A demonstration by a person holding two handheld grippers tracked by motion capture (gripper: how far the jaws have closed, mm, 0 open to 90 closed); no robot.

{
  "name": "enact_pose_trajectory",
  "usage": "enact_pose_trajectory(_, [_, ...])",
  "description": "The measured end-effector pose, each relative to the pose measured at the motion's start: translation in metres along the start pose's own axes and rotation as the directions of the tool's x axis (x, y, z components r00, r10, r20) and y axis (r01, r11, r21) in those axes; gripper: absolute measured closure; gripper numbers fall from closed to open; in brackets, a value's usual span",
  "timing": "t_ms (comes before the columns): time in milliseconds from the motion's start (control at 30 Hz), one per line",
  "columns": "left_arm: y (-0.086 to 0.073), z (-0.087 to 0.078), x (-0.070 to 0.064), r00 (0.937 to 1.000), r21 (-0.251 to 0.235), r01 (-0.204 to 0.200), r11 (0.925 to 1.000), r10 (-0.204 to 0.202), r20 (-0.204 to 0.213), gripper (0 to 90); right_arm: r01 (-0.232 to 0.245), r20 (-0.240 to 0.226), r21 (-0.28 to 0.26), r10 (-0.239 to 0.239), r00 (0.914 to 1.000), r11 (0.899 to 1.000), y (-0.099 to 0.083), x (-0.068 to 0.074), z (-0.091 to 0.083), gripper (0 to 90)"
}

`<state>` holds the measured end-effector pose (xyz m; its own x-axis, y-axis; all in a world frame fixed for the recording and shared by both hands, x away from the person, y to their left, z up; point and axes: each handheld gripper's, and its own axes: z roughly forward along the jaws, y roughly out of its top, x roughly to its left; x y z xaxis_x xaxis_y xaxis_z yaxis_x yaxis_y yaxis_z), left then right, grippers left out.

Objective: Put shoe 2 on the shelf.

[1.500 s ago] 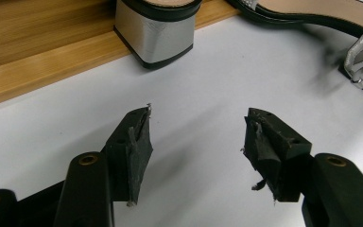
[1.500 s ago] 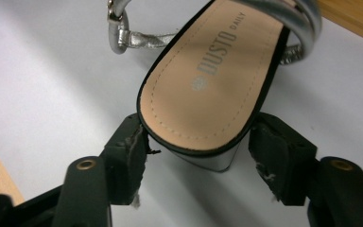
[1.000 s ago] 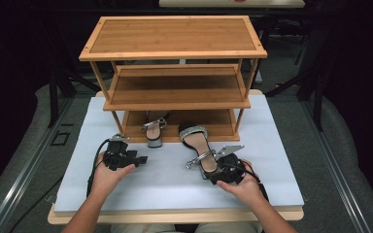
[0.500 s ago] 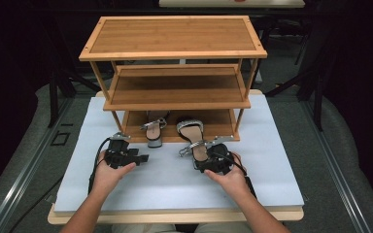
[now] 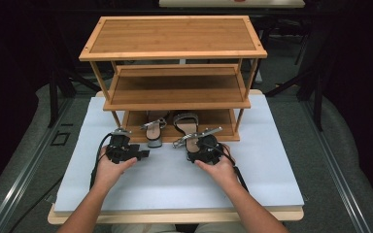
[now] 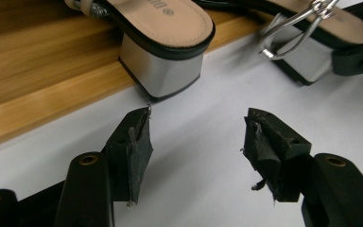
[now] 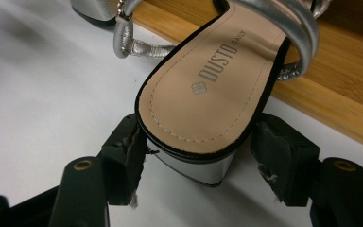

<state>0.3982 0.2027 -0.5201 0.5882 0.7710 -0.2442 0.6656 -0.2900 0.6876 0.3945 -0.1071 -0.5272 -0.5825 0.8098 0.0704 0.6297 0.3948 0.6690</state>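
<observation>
Dark surroundings frame a wooden table topped with a pale white mat (image 5: 175,179). At the mat's far edge stands a three-tier bamboo shoe rack (image 5: 175,53), its top and middle shelves bare.

Two silver block-heeled sandals sit side by side on the rack's bottom shelf, heels sticking out over its front edge toward the person. The left sandal (image 5: 154,132) rests with its heel just off the shelf edge, above the mat. The right sandal (image 5: 190,132) lies just beside it; its tan insole reads "DUSTO DAILY" in the right gripper view.

The left gripper (image 5: 143,153), held in the person's left hand (image 5: 109,170), sits on the mat near the front of the rack. Its jaws are spread wide with nothing between them, pointing at the left sandal's heel.

The right gripper (image 7: 198,156), in the person's right hand (image 5: 218,167), has its jaws on either side of the right sandal's heel. The left jaw touches the heel; whether the right one does is hard to tell.
</observation>
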Motion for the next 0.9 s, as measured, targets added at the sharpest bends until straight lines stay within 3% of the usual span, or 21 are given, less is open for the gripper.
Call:
enact_pose_trajectory(533, [0.015,0.019,0.007,0.9997,0.006,-0.01,0.9999,0.01,-0.023,41.4,-0.061,0.065,-0.021,0.063,0.9959,0.998,0.035,-0.002,0.026,37.3])
enact_pose_trajectory(733, [0.021,0.027,0.01,0.9999,-0.011,-0.004,0.9999,0.004,-0.01,44.1,-0.065,0.045,-0.01,0.066,0.9968,0.998,0.043,-0.003,0.034,36.6])
enact_pose_trajectory(767, [0.022,0.03,0.01,1.0,-0.009,-0.005,0.9999,0.005,0.004,46.8,-0.063,0.053,-0.01,0.064,0.9965,0.998,0.043,-0.002,0.034,36.6])
enact_pose_trajectory(833, [0.024,0.034,0.005,0.9997,0.002,-0.019,0.9998,0.019,-0.016,48.2,-0.065,0.051,-0.007,0.065,0.9966,0.998,0.042,0.0,0.035,36.5])
enact_pose_trajectory(900, [0.026,0.036,0.002,0.9999,0.0,-0.016,0.9999,0.016,0.005,48.5,-0.053,0.041,-0.016,0.053,0.9977,0.998,0.043,0.002,0.036,36.4])
